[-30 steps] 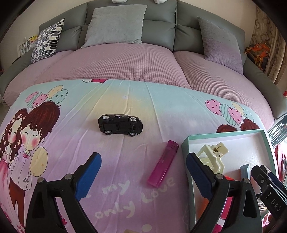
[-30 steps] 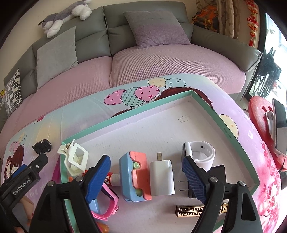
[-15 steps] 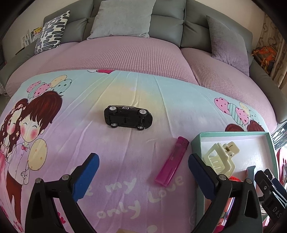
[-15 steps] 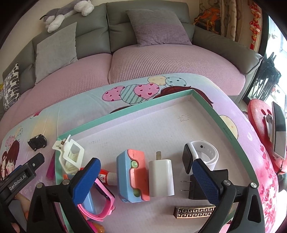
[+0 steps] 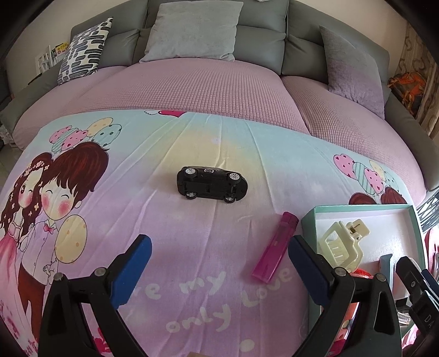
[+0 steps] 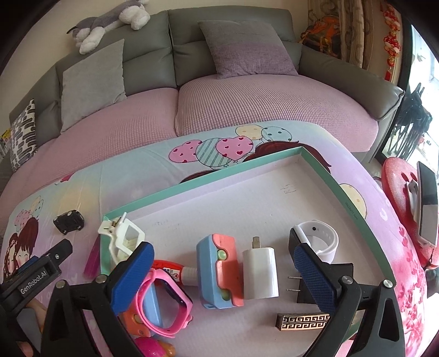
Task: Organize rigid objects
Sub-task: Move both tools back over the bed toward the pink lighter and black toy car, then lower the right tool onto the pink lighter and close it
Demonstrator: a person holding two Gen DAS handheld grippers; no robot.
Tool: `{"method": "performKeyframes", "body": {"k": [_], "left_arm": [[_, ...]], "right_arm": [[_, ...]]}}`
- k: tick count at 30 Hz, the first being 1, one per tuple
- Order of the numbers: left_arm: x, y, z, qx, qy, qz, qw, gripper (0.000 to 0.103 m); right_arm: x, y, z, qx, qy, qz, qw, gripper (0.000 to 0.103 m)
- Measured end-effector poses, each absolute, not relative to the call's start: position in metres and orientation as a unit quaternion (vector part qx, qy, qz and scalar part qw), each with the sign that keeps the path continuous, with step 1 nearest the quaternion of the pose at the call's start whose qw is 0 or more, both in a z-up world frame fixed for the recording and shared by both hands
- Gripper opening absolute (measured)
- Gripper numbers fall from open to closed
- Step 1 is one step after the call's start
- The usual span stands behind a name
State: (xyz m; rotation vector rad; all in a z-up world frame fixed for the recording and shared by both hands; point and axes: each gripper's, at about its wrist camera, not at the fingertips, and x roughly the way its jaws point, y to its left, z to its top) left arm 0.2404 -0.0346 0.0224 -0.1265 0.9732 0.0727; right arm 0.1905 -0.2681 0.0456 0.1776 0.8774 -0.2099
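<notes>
A black toy car (image 5: 211, 184) and a magenta lighter (image 5: 275, 247) lie on the cartoon sheet. My left gripper (image 5: 219, 269) hovers open in front of them, with nothing between its fingers. To the right stands a teal-rimmed box (image 6: 192, 189) holding a cream hair clip (image 6: 122, 239), a pink watch (image 6: 164, 299), a blue and coral case (image 6: 218, 272), a white charger (image 6: 260, 272), a white watch (image 6: 318, 241), a black plug (image 6: 304, 285) and a patterned lighter (image 6: 301, 321). My right gripper (image 6: 222, 274) is wide open above the case and charger, gripping nothing.
A round bed with a pink cover and a grey headboard with cushions (image 5: 192, 30) lies behind. A plush dog (image 6: 109, 24) rests on the headboard. A red stool (image 6: 406, 208) with a phone stands at the right. The car (image 6: 68, 221) and the left gripper (image 6: 38, 272) also show in the right wrist view.
My right gripper's jaws have spread wider over the box. The left wrist view has shifted slightly, so the car and lighter sit a little more to the right.
</notes>
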Motion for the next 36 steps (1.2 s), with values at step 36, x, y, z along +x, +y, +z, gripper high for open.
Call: {"method": "performKeyframes", "body": {"k": [36], "left_arm": [[0.217, 0.068, 0.007, -0.097, 0.478, 0.134, 0.863, 0.100]], "right_arm": [[0.202, -0.171, 0.038, 0.060, 0.414, 0.041, 0.907, 0.103]]}}
